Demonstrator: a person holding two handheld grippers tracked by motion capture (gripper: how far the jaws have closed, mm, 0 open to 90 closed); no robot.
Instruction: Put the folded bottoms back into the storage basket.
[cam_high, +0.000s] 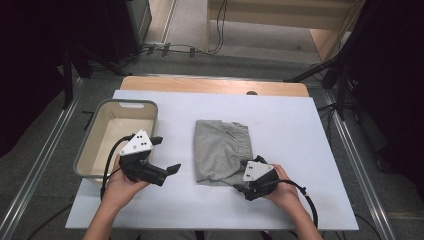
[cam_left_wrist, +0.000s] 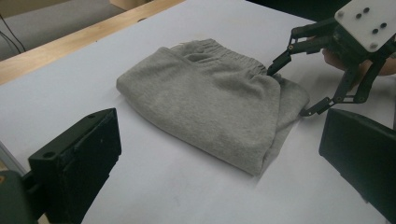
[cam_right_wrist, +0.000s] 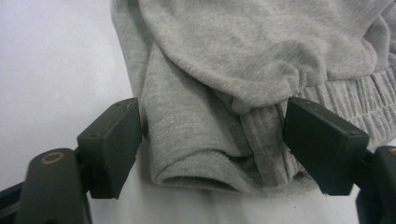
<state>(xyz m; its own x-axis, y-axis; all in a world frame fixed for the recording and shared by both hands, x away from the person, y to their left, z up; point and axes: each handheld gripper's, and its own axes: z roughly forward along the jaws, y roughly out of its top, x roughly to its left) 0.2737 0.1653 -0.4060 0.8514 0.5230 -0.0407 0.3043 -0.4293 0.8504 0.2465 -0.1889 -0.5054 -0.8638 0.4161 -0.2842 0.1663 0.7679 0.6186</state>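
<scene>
The folded grey sweatshirt-knit garment (cam_high: 221, 151), with a ribbed elastic band along one side, lies flat near the middle of the white-covered table (cam_high: 280, 120), somewhat toward the near edge. It looks soft, limp and light: it should bunch and drape rather than hold its shape, and the layers may slide apart if only 1 is caught. The brushed cotton surface looks grippy, so slipping out of a firm pinch seems unlikely, and nothing about it is fragile.

The right gripper (cam_high: 248, 176) sits at the garment's near right corner. In the right gripper view its 2 fingers (cam_right_wrist: 112, 140) stand spread on either side of the folded hem and the bunched layers beside the ribbed band, with the cloth between them; the left one is at the fabric's edge, but they do not yet look to squeeze it. This corner is probably a sound place to take hold, since several layers stack there and a bite across all of them would lift the fold together.

The left gripper (cam_high: 167, 155) hovers over the table between the garment and the grey plastic bin (cam_high: 102, 129) at the left edge, its fingers (cam_left_wrist: 86, 158) wide apart and holding nothing. The garment's near left corner would likely be its matching hold.
</scene>
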